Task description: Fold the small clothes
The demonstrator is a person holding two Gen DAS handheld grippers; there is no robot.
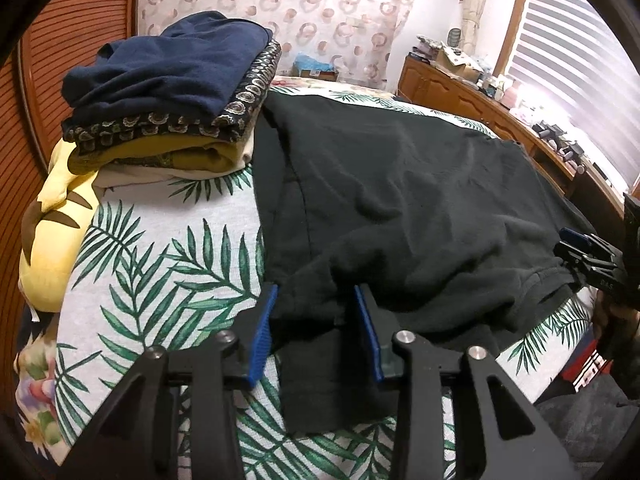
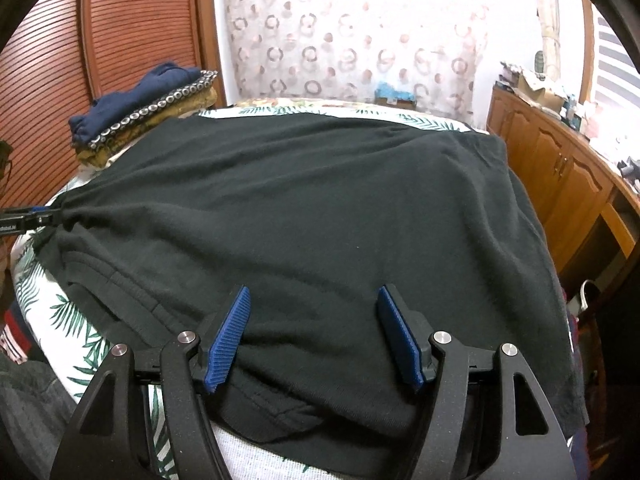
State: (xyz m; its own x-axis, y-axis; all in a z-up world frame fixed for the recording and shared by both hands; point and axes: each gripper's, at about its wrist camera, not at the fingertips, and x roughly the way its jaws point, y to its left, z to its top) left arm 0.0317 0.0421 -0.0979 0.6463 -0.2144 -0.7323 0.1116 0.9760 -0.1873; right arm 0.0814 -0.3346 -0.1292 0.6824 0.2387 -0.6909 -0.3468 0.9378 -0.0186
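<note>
A black garment [image 1: 420, 200] lies spread over the leaf-print bed sheet [image 1: 160, 260] and fills the right wrist view [image 2: 300, 200]. My left gripper [image 1: 316, 292] is at its near left corner, with a bunch of the black cloth between the blue pads. From the right wrist view the left gripper [image 2: 44, 213] shows at the far left, and wrinkles in the cloth fan out from its tip. My right gripper [image 2: 314, 294] stands open over the near edge of the garment, pads wide apart and the cloth flat beneath them. The right gripper also appears at the right edge of the left wrist view [image 1: 572, 252].
A stack of folded clothes [image 1: 168, 92], navy on top, sits at the bed's far left corner. A yellow cushion [image 1: 48, 232] lies beside it. A slatted wooden door [image 2: 120, 32] stands on the left. On the right, a wooden cabinet [image 2: 560, 168] holds clutter.
</note>
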